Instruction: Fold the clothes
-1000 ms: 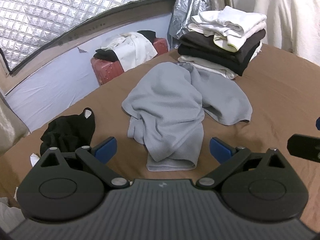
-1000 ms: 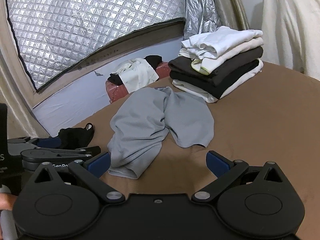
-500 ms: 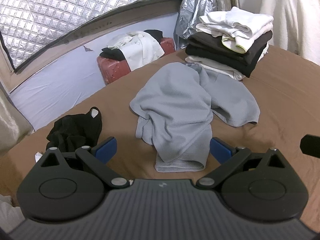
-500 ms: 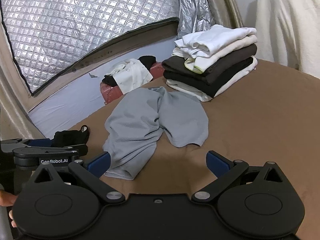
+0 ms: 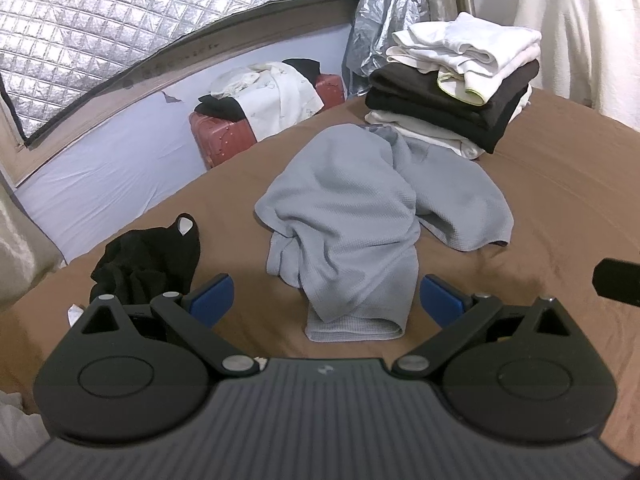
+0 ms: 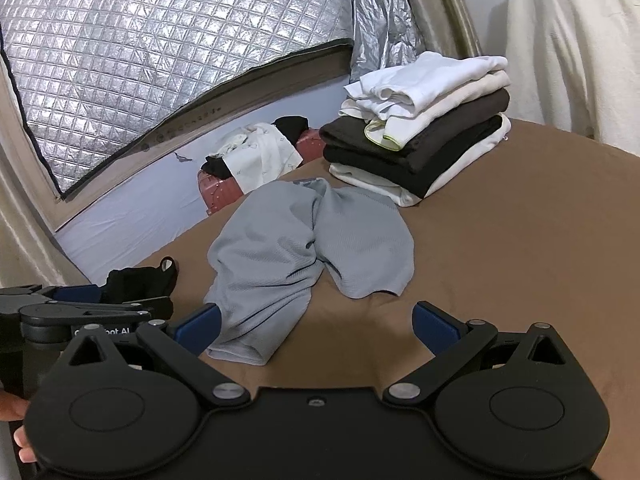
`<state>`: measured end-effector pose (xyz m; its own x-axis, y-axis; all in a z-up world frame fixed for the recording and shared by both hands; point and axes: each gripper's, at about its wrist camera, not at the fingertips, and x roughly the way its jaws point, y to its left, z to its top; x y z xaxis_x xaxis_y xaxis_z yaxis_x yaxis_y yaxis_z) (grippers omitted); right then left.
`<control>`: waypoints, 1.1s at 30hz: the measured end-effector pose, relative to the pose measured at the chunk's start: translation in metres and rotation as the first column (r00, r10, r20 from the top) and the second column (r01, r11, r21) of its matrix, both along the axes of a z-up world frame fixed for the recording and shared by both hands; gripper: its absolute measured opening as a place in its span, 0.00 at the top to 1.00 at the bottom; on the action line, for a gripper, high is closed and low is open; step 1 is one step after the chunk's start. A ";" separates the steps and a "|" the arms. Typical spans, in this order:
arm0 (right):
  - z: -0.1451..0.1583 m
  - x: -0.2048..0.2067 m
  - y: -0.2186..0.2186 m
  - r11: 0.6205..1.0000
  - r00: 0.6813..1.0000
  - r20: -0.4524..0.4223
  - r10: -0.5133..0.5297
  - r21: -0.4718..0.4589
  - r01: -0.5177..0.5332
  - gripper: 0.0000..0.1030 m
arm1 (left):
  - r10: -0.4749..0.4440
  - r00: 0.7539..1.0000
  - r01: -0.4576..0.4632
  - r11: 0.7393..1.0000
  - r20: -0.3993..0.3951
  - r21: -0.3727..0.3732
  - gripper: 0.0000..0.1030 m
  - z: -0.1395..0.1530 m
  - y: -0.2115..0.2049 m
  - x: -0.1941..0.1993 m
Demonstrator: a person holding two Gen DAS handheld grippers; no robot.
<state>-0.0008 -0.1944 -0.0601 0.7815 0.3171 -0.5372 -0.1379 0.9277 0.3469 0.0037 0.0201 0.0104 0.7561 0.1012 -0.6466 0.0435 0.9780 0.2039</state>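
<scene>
Left gripper (image 5: pixel 326 298) hovers with its fingers spread wide, empty; right gripper (image 6: pixel 316 326) likewise gapes over the brown bed (image 6: pixel 520 240). Just ahead the crumpled grey garment (image 5: pixel 352 232) lies mid-bed, a black garment (image 5: pixel 148 260) to its left. Beyond, touching its far edge, sits the folded stack (image 5: pixel 456 92).

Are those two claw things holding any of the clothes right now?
No. The left gripper and right gripper both have their jaws open and empty; the grey garment lies loose on the brown surface.

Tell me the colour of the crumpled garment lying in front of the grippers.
Light grey garment, waffle-textured; clearest in the left wrist view.
</scene>
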 end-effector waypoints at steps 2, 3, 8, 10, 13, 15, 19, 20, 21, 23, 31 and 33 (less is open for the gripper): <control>0.000 0.000 0.001 1.000 1.000 0.000 0.003 -0.002 -0.003 0.00 | 0.001 1.000 -0.001 1.000 -0.004 0.001 0.02 -0.001 0.000 0.001; -0.001 0.001 0.001 1.000 1.000 0.000 0.004 -0.002 -0.004 0.00 | 0.001 1.000 -0.001 1.000 -0.006 0.002 0.02 -0.002 0.000 0.001; -0.006 0.003 0.001 1.000 1.000 -0.013 -0.006 -0.009 0.006 0.00 | 0.000 1.000 0.000 1.000 -0.025 -0.022 0.01 -0.006 0.003 0.005; -0.010 0.005 0.001 1.000 1.000 -0.023 -0.020 -0.010 0.020 0.00 | 0.003 0.999 -0.005 0.998 -0.038 -0.061 0.01 -0.009 0.006 0.008; -0.023 0.011 -0.004 0.999 0.997 -0.057 -0.046 0.010 0.047 0.00 | 0.010 0.999 -0.016 0.993 -0.053 -0.120 0.01 -0.013 0.012 0.013; -0.031 0.016 -0.007 0.998 0.995 -0.076 -0.056 0.036 0.059 0.00 | 0.019 0.998 -0.026 0.991 -0.057 -0.132 0.01 -0.016 0.014 0.019; -0.048 0.024 -0.015 0.991 0.991 -0.113 -0.071 0.103 0.083 0.00 | 0.029 0.998 -0.042 0.974 -0.063 -0.222 0.00 -0.006 0.023 0.060; -0.054 0.027 -0.020 0.988 0.988 -0.128 -0.091 0.114 0.106 0.00 | 0.049 0.997 -0.063 0.967 -0.064 -0.247 0.00 -0.001 0.027 0.075; -0.058 0.029 -0.024 0.984 0.983 -0.145 -0.115 0.117 0.133 0.00 | 0.070 0.996 -0.083 0.958 -0.056 -0.276 0.00 0.006 0.031 0.088; -0.065 0.032 -0.035 0.976 0.971 -0.173 -0.166 0.112 0.187 0.00 | 0.106 0.993 -0.117 0.935 -0.051 -0.334 0.00 0.019 0.038 0.116; -0.065 0.078 -0.042 0.970 0.978 -0.196 -0.070 0.214 0.113 0.00 | 0.160 0.987 -0.143 0.845 -0.011 -0.515 0.00 0.025 0.062 0.162; -0.069 0.101 -0.036 0.966 0.978 -0.206 -0.029 0.247 0.081 0.02 | 0.168 0.984 -0.175 0.838 -0.061 -0.516 0.00 0.002 0.073 0.174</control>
<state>0.0999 -0.2304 -0.1290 0.6872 0.4219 -0.5914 0.0064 0.8105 0.5857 0.1780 0.0935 0.0126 0.7493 -0.1238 -0.6505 -0.1354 0.9330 -0.3336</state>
